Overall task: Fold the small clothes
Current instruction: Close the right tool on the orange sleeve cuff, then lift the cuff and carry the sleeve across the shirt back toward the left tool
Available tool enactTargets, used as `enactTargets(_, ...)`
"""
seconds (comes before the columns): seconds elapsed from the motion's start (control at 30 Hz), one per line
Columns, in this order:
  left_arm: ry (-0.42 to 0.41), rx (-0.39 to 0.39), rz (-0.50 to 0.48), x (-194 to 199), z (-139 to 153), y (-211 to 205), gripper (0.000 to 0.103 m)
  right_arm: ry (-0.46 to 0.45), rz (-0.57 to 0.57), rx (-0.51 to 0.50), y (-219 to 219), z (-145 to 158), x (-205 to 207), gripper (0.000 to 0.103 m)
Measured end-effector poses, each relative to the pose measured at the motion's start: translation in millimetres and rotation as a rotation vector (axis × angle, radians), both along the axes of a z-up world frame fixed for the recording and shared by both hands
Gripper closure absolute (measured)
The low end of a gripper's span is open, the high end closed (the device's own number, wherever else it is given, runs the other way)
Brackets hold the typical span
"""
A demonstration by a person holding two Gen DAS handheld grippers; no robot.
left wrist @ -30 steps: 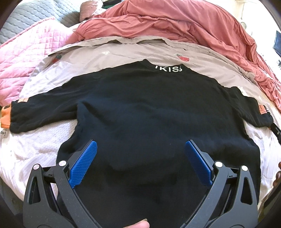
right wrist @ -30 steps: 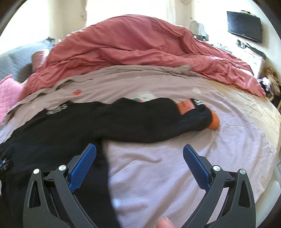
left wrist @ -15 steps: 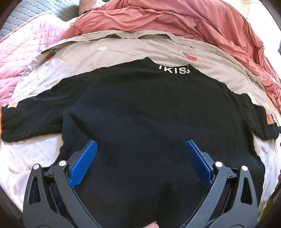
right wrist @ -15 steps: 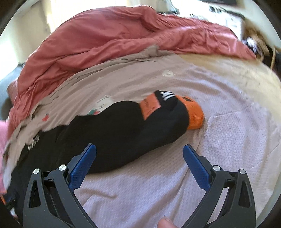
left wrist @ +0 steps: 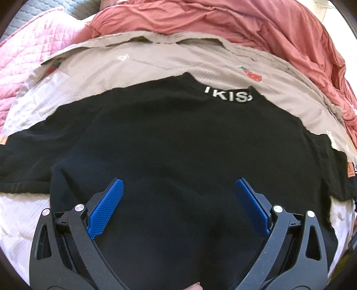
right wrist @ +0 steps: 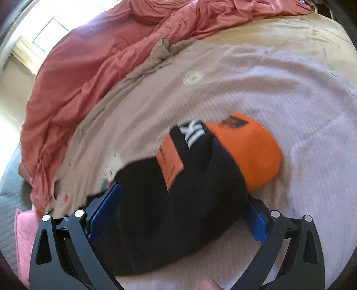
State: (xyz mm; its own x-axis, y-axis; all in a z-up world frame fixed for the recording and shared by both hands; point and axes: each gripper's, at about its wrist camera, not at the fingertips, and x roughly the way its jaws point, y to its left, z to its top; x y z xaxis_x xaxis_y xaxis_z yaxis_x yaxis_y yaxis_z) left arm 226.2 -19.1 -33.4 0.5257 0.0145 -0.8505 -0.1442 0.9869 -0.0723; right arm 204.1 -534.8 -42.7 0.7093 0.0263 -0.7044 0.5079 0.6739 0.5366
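Black long-sleeved knit top (left wrist: 178,142) lies flat on the beige textured bedspread (left wrist: 156,60), collar at 12 o'clock reading "KIS", sleeves out to 3 and 9. Salmon duvet (left wrist: 223,20) bunched behind. Left gripper (left wrist: 178,200) hovers wide open; right gripper (right wrist: 181,207) straddles the orange-cuffed sleeve (right wrist: 252,151), spread wide, not clamped.

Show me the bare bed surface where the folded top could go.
Free: pale bedspread beyond the orange cuff, up to the red duvet. Also the strip between the black sweatshirt collar and duvet. The middle is crowded by the sweatshirt.
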Motion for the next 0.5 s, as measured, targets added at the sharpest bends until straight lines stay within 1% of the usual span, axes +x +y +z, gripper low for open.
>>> enactTargets(0.03, 0.003, -0.002, -0.001, 2, -3, 3, 0.009, -0.019, -0.008, 0.018, -4, 0, 1, 0.005)
enactTargets(0.1, 0.008, -0.015, -0.002, 2, -10, 11, 0.009, -0.045, -0.025, 0.046, -9, 1, 0, 0.011)
enactTargets(0.17, -0.009, -0.033, -0.009, 0, -13, 17, 0.009, -0.065, -0.055, 0.069, -18, 0, -2, 0.033)
enactTargets(0.2, -0.018, -0.042, -0.02, -2, -13, 18, 0.009, -0.072, -0.07, 0.084, -22, 0, -4, 0.04)
enactTargets(0.23, -0.023, -0.045, -0.028, -3, -13, 18, 0.009, -0.081, -0.086, 0.105, -26, -2, -6, 0.054)
enactTargets(0.27, -0.032, -0.048, -0.038, -4, -13, 19, 0.009, -0.086, -0.095, 0.119, -29, -3, -9, 0.066)
enactTargets(0.3, -0.039, -0.053, -0.043, -5, -13, 20, 0.009, -0.094, -0.095, 0.128, -31, -4, -10, 0.073)
enactTargets(0.33, -0.046, -0.062, -0.046, -6, -13, 21, 0.009, -0.105, -0.092, 0.131, -32, -4, -11, 0.084)
enactTargets(0.4, -0.06, -0.088, -0.047, -7, -12, 24, 0.009, -0.129, -0.077, 0.111, -29, 2, -13, 0.089)
enactTargets(0.43, -0.069, -0.104, -0.047, -8, -11, 26, 0.009, -0.146, -0.055, 0.074, -21, 11, -13, 0.09)
enactTargets(0.5, -0.081, -0.121, -0.047, -9, -9, 29, 0.009, -0.178, -0.024, 0.022, -9, 25, -16, 0.09)
